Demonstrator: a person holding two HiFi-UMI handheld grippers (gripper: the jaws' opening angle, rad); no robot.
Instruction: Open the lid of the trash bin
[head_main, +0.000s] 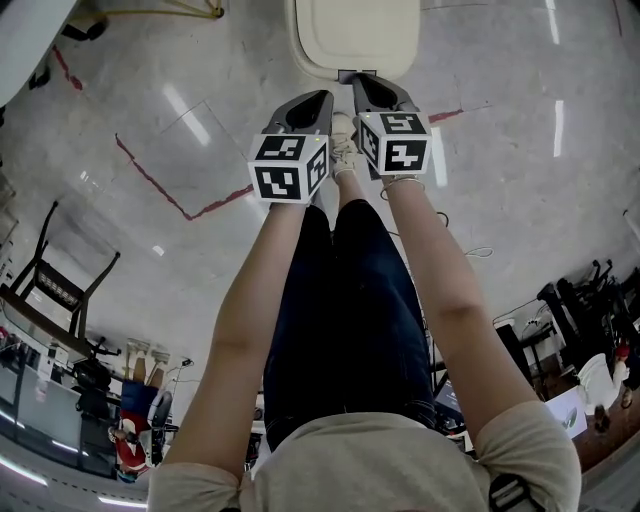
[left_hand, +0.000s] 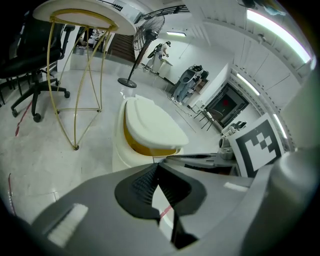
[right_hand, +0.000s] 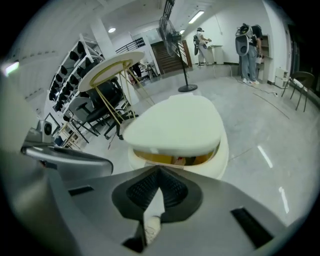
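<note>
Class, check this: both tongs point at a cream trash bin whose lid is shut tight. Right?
No: the lid is slightly raised; the right gripper view shows a yellow gap under it. The left tongs and right tongs do point at the cream trash bin.

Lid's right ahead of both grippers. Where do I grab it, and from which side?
Best bet: the front lip of the lid, from this near side. A gap shows there above the bin rim, room for one jaw. The right gripper is shut; open it first.
</note>
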